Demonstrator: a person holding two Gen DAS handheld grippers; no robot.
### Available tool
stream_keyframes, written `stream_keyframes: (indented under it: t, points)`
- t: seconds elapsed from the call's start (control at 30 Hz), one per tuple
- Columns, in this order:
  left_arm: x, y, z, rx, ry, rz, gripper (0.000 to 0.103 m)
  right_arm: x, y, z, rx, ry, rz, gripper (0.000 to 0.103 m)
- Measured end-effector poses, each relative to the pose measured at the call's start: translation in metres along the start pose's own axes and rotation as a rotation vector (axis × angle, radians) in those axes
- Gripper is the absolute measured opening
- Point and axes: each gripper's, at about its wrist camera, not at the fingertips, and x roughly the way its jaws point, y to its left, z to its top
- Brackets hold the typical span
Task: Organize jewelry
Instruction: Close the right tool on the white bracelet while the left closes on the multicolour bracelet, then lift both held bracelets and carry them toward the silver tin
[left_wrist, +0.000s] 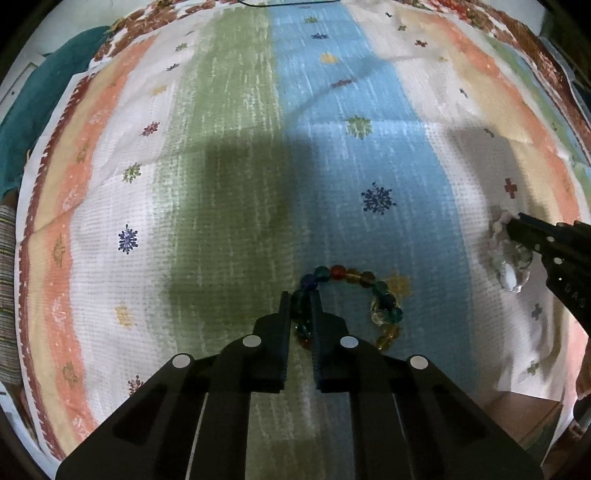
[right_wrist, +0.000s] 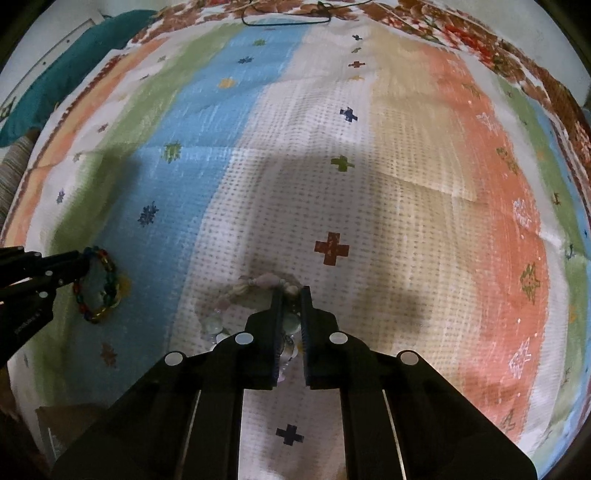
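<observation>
A bracelet of coloured glass beads lies on the blue stripe of the cloth. My left gripper is shut on its left side; the beads show between the fingers. It also shows in the right wrist view at the far left, held by the left gripper. A pale bracelet of clear and pinkish beads lies on the white stripe. My right gripper is shut on its right side. In the left wrist view the pale bracelet and the right gripper sit at the right edge.
A striped woven cloth with small star and cross motifs covers the surface. A teal cushion lies past its far left corner. A dark wire hanger lies at the far edge. A cardboard piece sits at the near right.
</observation>
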Motion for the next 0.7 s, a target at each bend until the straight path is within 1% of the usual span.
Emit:
stream_keyframes:
  t: [0.33, 0.47, 0.7]
  points:
    - [-0.041, -0.004, -0.002, 0.021, -0.076, -0.052, 0.009, -0.024, 0.002, -0.004, -0.012, -0.044, -0.003, 0.01]
    - [-0.052, -0.014, -0.004, 0.033, -0.095, -0.06, 0.009, -0.036, 0.003, -0.006, -0.011, -0.062, 0.006, 0.01]
    - [-0.064, -0.014, -0.005, 0.037, -0.123, -0.08, 0.009, -0.051, 0.004, -0.008, -0.013, -0.09, 0.019, 0.01]
